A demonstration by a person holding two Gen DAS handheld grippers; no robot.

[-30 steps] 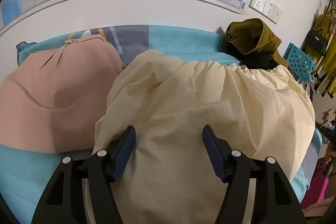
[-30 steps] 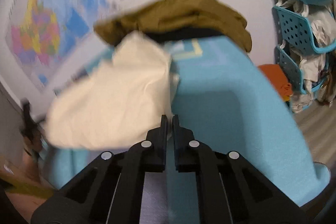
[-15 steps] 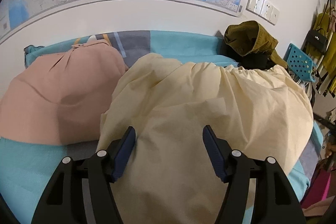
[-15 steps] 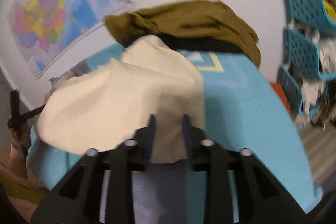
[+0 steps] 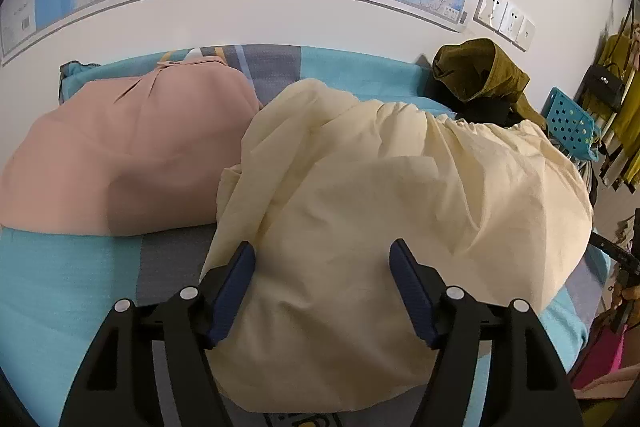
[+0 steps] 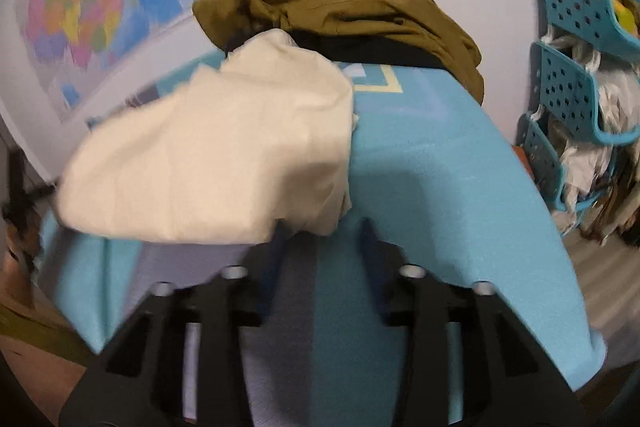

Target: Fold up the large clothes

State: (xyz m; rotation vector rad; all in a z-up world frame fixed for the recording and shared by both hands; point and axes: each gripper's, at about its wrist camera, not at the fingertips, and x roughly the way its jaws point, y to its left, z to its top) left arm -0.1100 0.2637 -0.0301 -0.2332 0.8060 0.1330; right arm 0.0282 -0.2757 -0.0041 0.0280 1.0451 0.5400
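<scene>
Left tongs (image 5: pixel 322 287) spread, opening over cream garment (image 5: pixel 400 195); right tongs (image 6: pixel 324 227) opening, garment corner between.

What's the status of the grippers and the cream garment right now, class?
Left gripper open over cream garment, jaws opening. Right gripper opening at garment's corner, nothing pinched. Pink garment alongside; olive pile behind.
</scene>
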